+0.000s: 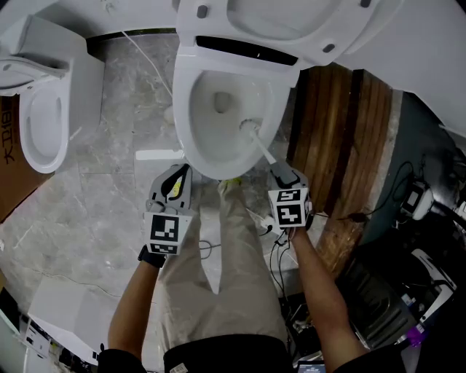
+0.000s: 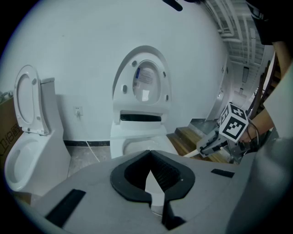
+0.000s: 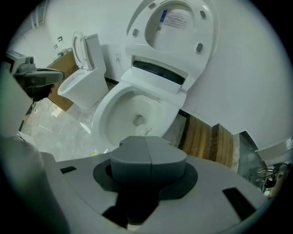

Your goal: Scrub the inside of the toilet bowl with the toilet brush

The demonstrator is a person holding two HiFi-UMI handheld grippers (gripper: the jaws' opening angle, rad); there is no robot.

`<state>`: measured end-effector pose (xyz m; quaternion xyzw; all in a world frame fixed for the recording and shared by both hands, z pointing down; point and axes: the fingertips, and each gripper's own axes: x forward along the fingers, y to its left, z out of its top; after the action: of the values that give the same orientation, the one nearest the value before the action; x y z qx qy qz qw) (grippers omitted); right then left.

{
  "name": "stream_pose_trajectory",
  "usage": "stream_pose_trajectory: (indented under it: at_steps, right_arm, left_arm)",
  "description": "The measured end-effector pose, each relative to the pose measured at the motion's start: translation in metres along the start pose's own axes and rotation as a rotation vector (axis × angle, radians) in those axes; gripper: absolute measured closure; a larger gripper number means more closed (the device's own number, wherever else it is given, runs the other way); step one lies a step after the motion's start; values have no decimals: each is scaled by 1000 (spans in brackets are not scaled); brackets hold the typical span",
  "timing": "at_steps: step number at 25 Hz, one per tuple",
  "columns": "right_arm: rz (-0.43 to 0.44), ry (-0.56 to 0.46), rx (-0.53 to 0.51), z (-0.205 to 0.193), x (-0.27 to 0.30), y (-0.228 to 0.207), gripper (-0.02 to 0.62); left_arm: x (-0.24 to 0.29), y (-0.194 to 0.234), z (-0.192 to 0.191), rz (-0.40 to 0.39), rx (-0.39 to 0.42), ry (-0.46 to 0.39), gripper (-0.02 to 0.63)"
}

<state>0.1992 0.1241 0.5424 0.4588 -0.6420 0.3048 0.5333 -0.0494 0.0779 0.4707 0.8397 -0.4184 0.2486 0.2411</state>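
Note:
A white toilet (image 1: 226,109) stands ahead of me with its seat and lid (image 1: 284,22) raised. Inside the bowl (image 3: 132,116) the toilet brush (image 1: 251,130) has its head low on the right wall. Its white handle slants back to my right gripper (image 1: 280,173), which is shut on it just past the front rim. In the right gripper view the closed grey jaws (image 3: 146,151) hide the handle. My left gripper (image 1: 177,175) hovers open and holds nothing, in front of the bowl's left front edge. The left gripper view (image 2: 151,170) looks over the rim (image 2: 137,146).
A second toilet (image 1: 44,109) with its lid up stands at the left beside a cardboard box (image 1: 9,160). Wooden steps (image 1: 342,131) lie right of the bowl. Cables and equipment (image 1: 408,291) crowd the lower right. A white cord (image 1: 149,58) runs over the marble floor.

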Motion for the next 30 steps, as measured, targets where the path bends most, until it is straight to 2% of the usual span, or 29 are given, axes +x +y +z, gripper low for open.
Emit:
stream_pose_trajectory:
  at_steps: [10,17,30]
  right_arm:
    - [66,58,-52,-21,-9,23,439]
    - [120,78,-74,-19,-11,36,439]
    - [215,132,-38,-14,-15,65,440]
  left_arm:
    - [3,0,1,-4,-36,-11,588]
    - [8,-4,1,-17,-47,-21,588]
    - [13,3,7,-23,-42,-18,588]
